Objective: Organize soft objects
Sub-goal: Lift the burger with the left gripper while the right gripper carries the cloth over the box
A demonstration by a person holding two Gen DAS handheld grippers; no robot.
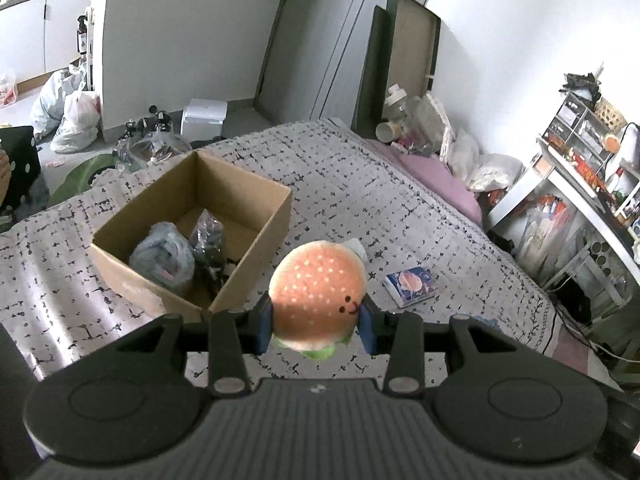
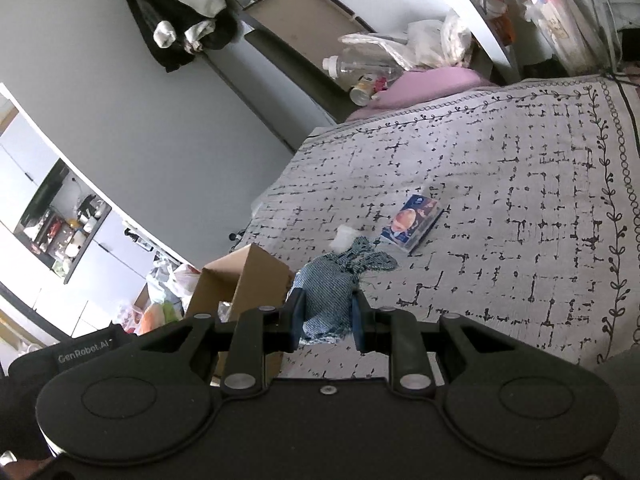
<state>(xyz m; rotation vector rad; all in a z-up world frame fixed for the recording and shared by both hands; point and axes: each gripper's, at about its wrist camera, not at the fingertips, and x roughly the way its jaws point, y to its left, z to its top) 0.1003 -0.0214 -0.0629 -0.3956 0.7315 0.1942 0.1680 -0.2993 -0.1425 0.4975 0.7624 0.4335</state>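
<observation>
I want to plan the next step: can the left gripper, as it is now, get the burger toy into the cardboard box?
Probably yes. The left gripper is shut on the burger plush, and the cardboard box stands open just ahead to its left on the bedspread. Nothing lies between them, and the bagged items inside leave room.

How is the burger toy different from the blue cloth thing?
The burger plush is round, orange and has a smiling face; the blue cloth bundle is lumpy, checked, with knotted ends. The left gripper holds the burger, the right gripper the bundle. Both look soft.
</observation>
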